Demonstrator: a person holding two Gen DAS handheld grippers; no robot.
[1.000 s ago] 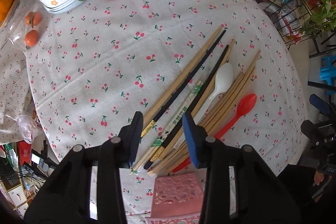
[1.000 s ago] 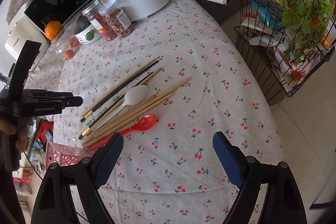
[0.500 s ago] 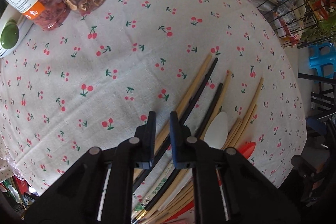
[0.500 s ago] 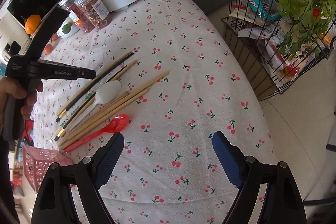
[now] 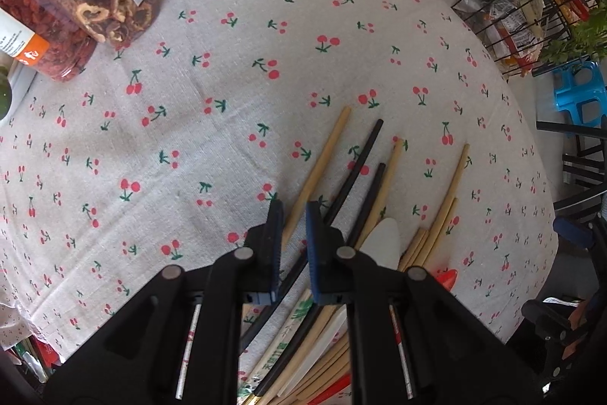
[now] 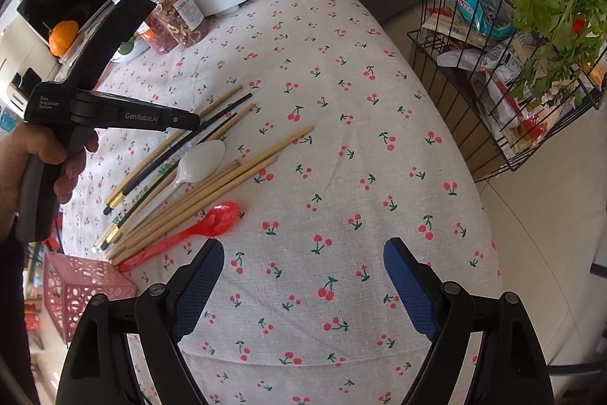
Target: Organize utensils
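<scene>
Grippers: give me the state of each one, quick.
Left gripper: jaws nearly shut around the wooden chopstick; firm grip cannot be told.
Right gripper: wide open, empty, above the tablecloth.

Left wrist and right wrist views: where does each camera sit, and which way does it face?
Left wrist: on the left gripper, looking down its nearly closed fingers at the chopsticks and cherry tablecloth.
Right wrist: on the right gripper, fingers wide apart, facing across the table; the person's left hand shows holding the other gripper.
Shared: chopsticks, white spoon, jars.
</scene>
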